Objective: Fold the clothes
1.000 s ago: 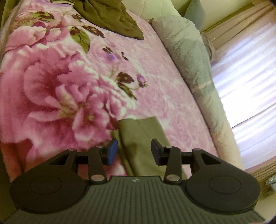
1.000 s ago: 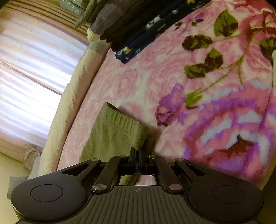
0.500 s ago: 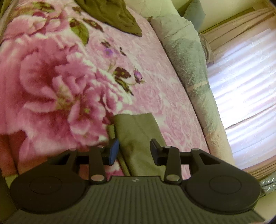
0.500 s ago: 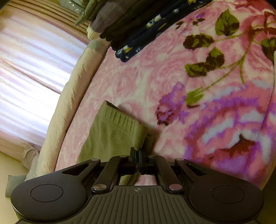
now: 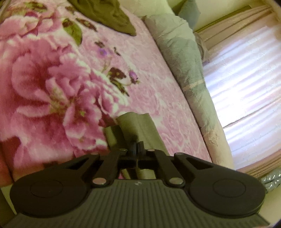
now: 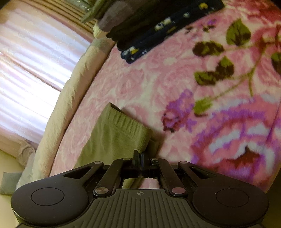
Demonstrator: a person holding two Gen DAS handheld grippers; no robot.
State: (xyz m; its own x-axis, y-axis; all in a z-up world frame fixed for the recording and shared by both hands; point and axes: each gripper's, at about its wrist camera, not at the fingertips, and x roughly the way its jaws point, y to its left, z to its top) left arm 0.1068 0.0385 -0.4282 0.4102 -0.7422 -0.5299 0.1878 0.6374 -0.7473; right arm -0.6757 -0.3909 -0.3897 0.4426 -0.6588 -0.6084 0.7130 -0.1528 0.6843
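Pink floral blanket (image 5: 144,91) covers the bed, printed with large pink blooms, purple flowers and dark green leaves, and it runs under both grippers. Along its far edge lies a rolled pale quilt (image 5: 189,70), and beyond that bright curtains (image 5: 245,84) fill the window side of the room. In the left wrist view a crumpled dark olive garment (image 5: 105,14) sits at the top of the blanket, well apart from the work. In the right wrist view a stack of folded dark clothes (image 6: 149,29), the lowest navy with small yellow and white marks, rests near the quilt's end.

An olive-green garment (image 6: 114,136) lies folded in a narrow strip on the blanket near the quilt, its ribbed waistband end toward the right side. Nothing else lies between it and the other clothes.

The left gripper (image 5: 136,146) has its jaws pressed together on a pinch of the olive-green garment at its plain end. The right gripper (image 6: 141,157) is likewise clamped tight, with the corner of the waistband end caught between its fingers
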